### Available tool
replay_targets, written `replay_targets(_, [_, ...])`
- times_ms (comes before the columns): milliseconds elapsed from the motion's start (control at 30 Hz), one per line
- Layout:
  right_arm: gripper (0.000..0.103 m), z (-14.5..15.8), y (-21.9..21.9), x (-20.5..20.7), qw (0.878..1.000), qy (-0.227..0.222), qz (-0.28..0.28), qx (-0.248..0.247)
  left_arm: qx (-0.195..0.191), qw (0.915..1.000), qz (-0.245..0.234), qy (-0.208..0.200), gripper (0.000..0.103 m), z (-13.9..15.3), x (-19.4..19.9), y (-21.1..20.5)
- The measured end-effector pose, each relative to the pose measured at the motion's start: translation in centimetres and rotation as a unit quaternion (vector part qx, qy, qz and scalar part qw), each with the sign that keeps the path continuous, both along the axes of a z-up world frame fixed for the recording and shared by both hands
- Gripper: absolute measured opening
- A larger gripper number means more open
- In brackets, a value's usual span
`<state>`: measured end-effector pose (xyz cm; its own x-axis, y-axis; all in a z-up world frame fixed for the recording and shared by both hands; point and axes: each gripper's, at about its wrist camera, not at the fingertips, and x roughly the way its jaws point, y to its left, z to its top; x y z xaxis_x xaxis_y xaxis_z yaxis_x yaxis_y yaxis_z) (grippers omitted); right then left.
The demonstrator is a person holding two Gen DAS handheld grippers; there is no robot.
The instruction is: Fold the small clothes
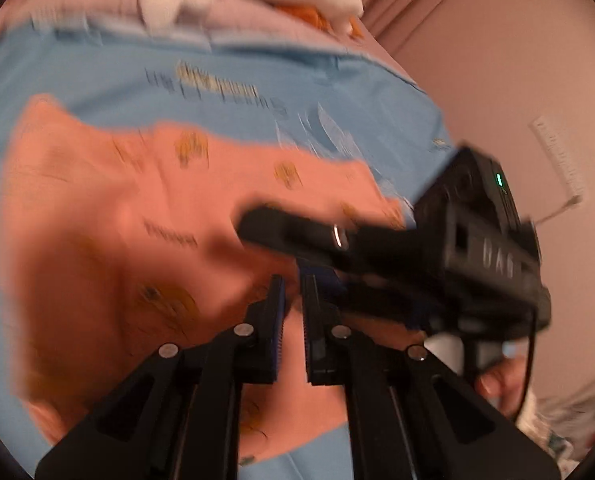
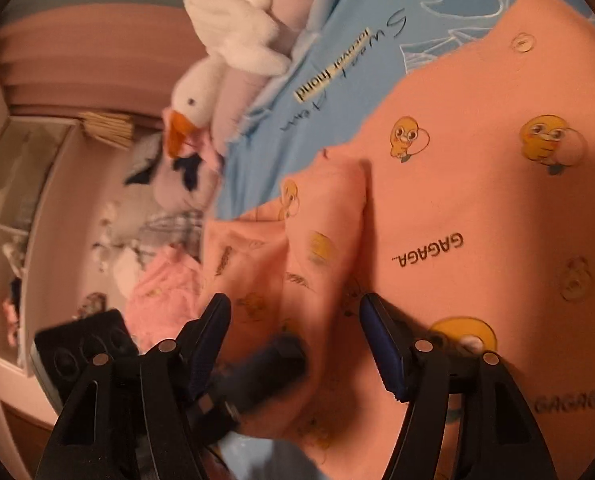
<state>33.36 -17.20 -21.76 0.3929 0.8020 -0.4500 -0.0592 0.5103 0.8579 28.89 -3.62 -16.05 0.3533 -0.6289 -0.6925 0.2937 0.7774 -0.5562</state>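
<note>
Garment: one salmon-pink small garment (image 2: 477, 208) with yellow duck prints lies spread on the blue sheet (image 2: 337, 92) of the bed; a sleeve or side flap (image 2: 317, 240) is doubled over along its left part in the right wrist view.
Left gripper: the left gripper (image 1: 291, 320) has its jaws drawn together on a pinch of the pink cloth near the garment's lower edge, judging by fabric showing between the pads; blur makes the contact hard to read.
Right gripper: the right gripper (image 2: 293, 344) stands apart, jaws wide, just over the folded flap, pressing nothing.
Step in hand: probably carrying a held edge across for the next fold.
How to do it well: keep the pinch on a single layer near the hem, keep the cloth low so it does not drag the flap open, line hem to hem, and let the free gripper pin the crease before letting go.
Count: one pink garment, one blue sheet, one white goose plush (image 2: 233, 32) at the bed's far edge, two grippers.
</note>
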Motion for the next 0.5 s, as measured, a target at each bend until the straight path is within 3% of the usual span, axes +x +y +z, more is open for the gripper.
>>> replay_targets(133, [0.068,0.4,1.2,0.5,1.000,-0.010,0.013,-0.019,-0.012,0.9999,-0.006,-0.005,0.011,0.3,-1.5,1.8])
replay_targets(267, [0.067,0.7,2.4,0.9,0.998,-0.022,0.024,-0.049,-0.020,0.9993,0.001,-0.032,0.032,1.9,-3.6,3.6])
replay_targets(333, [0.066,0.9,2.6,0.9,0.997,-0.027,0.030,-0.069,-0.016,0.9988,0.008,-0.046,0.036,2.5,-4.6,4.6])
replay_targets(500, [0.062,1.1,3.6,0.7,0.991,-0.032,0.042,-0.121,0.017,0.9960,0.073,-0.049,0.043,2.6,-6.2,8.3])
